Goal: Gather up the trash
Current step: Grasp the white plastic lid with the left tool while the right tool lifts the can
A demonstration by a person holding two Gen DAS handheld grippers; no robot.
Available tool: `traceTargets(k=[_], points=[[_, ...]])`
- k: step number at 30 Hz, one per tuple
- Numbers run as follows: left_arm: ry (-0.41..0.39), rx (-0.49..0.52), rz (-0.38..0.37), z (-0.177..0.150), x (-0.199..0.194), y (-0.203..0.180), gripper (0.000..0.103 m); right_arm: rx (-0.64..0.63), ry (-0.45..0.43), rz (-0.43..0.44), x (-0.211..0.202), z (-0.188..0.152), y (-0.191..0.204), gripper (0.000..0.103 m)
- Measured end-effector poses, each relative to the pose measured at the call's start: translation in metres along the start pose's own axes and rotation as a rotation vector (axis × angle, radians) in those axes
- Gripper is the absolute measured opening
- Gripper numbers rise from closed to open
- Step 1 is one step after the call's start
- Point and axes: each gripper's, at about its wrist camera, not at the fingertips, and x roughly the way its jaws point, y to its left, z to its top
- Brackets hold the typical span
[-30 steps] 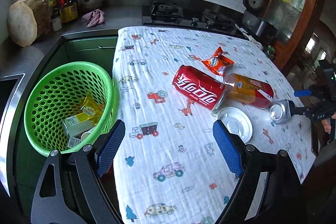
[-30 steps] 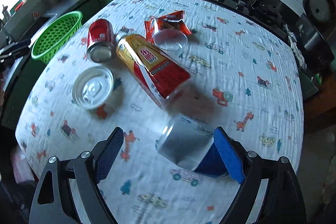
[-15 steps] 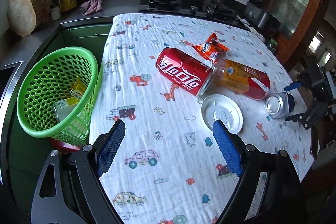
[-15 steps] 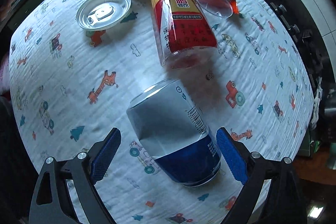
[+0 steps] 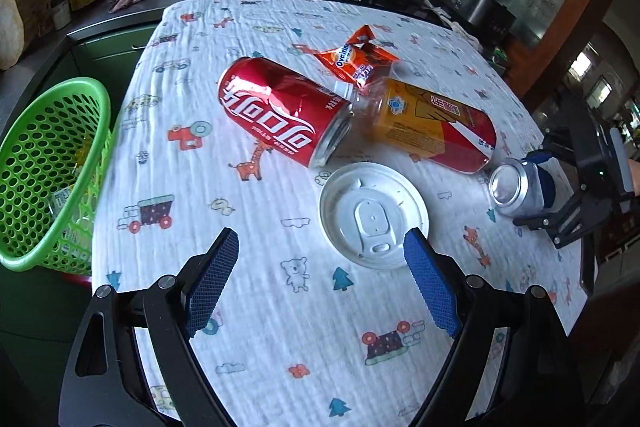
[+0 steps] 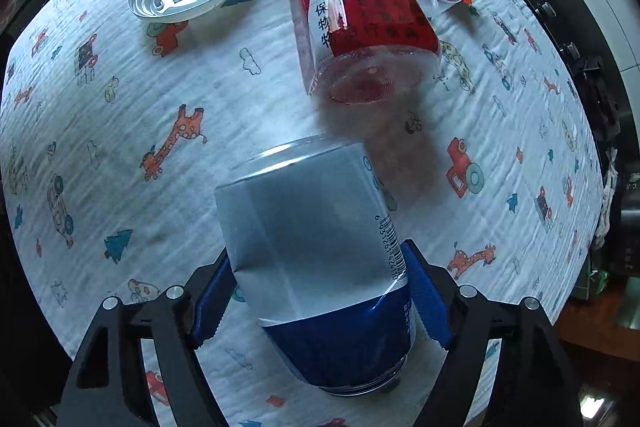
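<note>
Right gripper (image 6: 318, 303) is pointing pretty much straight down over the silver and blue can (image 6: 316, 247), which lies on its side on the desk (image 6: 120, 147) near the edge, just past the bottom end of the bottle (image 6: 356, 7). The can sits right between the blue fingers (image 6: 426, 301), down around its blue end, with the silver end poking out away from the camera. The fingers are closing in on it and look just about against both sides, but I can't tell for sure that the pads are pressing yet. From the left wrist view you can see the same can (image 5: 520, 187) with the right gripper (image 5: 540, 187) straddling it at the desk's far right edge. The left gripper (image 5: 320, 279) hangs over the middle of the desk with its fingers (image 5: 212, 283) spread wide and nothing between them; the white lid (image 5: 374, 215) lies flat just ahead, closer to the right finger. Beyond the lid the red can (image 5: 280, 115) is on its side, its end touching the neck end of the bottle (image 5: 432, 127), and an orange wrapper (image 5: 356, 59) sits just behind those two. The green basket (image 5: 52, 171) hangs off the desk's left side with some bits already inside.
</note>
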Motion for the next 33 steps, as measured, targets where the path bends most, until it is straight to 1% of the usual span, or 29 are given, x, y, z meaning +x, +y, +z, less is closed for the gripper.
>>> traceTargets(k=[2, 5, 8, 12, 15, 16, 18, 21, 25, 26, 28, 33], points=[[0.029, -0.009, -0.025, 0.003, 0.014, -0.002, 0.074, 0.042, -0.016, 0.006, -0.004, -0.003, 0.0, 0.075], [0.066, -0.02, -0.042, 0.006, 0.034, -0.005, 0.068, 0.122, -0.05, 0.028, -0.011, -0.009, 0.001, 0.075], [0.1, -0.017, -0.041, 0.007, 0.049, -0.008, 0.061, 0.188, -0.093, 0.046, -0.02, -0.016, 0.008, 0.075], [0.141, -0.036, -0.04, 0.007, 0.066, -0.006, 0.052, 0.266, -0.14, 0.067, -0.032, -0.023, 0.019, 0.075], [0.136, -0.041, -0.043, 0.009, 0.067, -0.005, 0.049, 0.301, -0.174, 0.081, -0.039, -0.027, 0.029, 0.075], [0.136, -0.043, -0.044, 0.01, 0.068, -0.004, 0.046, 0.312, -0.184, 0.084, -0.041, -0.028, 0.031, 0.075], [0.137, -0.042, -0.053, 0.011, 0.068, -0.003, 0.038, 0.337, -0.207, 0.103, -0.046, -0.03, 0.037, 0.075], [0.135, -0.031, -0.045, 0.011, 0.069, -0.002, 0.025, 0.372, -0.234, 0.116, -0.05, -0.029, 0.041, 0.075], [0.117, -0.026, -0.032, 0.01, 0.067, -0.003, 0.018, 0.423, -0.271, 0.128, -0.054, -0.027, 0.044, 0.075], [0.109, -0.021, -0.027, 0.009, 0.065, -0.003, 0.011, 0.438, -0.28, 0.133, -0.054, -0.027, 0.046, 0.075], [0.099, -0.011, -0.019, 0.008, 0.06, -0.004, 0.005, 0.465, -0.297, 0.139, -0.056, -0.026, 0.049, 0.075], [0.064, 0.049, 0.017, 0.004, 0.046, -0.011, 0.005, 0.524, -0.335, 0.156, -0.059, -0.021, 0.053, 0.075]])
